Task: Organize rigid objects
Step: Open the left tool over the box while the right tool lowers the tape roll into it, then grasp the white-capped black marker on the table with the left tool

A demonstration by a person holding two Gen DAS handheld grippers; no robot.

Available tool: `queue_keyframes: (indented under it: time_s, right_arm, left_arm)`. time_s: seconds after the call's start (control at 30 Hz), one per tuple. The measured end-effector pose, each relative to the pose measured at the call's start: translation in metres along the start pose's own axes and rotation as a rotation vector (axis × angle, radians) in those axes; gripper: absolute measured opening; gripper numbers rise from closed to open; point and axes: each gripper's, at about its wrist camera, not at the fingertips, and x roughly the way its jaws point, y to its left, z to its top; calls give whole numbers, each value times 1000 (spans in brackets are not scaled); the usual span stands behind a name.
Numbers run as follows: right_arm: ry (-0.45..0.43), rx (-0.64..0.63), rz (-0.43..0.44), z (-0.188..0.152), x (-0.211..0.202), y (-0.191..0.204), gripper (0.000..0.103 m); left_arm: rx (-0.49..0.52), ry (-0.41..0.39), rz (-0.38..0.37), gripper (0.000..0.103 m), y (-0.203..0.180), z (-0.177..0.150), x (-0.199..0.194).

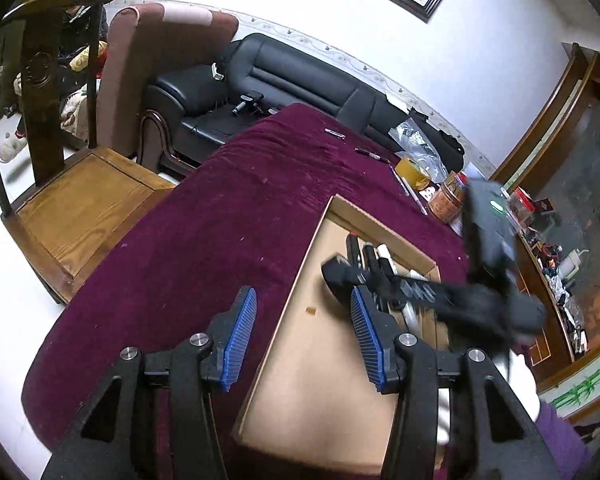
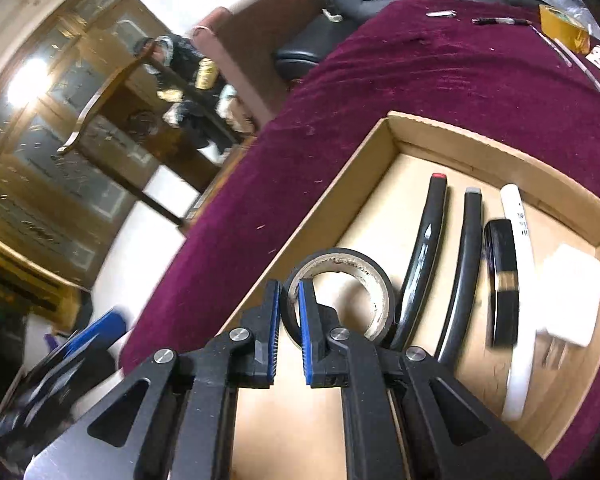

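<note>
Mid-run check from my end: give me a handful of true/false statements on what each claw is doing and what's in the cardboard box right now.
1. The right claw is shut on the wall of the black tape roll, one finger inside the ring. True.
2. The left claw holds a pen. False: it is open and holds nothing, above the box's left wall.
3. Two black pens and a white pen lie side by side in the cardboard box. True.
4. The box sits on a bare wooden table. False: it rests on a maroon cloth.
5. The white adapter lies outside the box. False: it lies inside, near the right wall.
</note>
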Motion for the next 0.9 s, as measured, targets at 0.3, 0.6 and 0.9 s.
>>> queue_keyframes:
  time_s: [0.3,0.6,0.9]
  right_arm:
    - [-10,43,-115,25,17,-11,9]
    - [-161,-6,-170,10,-66,-17,15]
    - [-404,47,-449,-64,-219,-112,48]
  left_arm:
    - [-33,14,-24,53,12,-13,-7]
    - [12,44,-11,58,-6,-27,-6]
    - [164,142,-95,60,-77,-46,11]
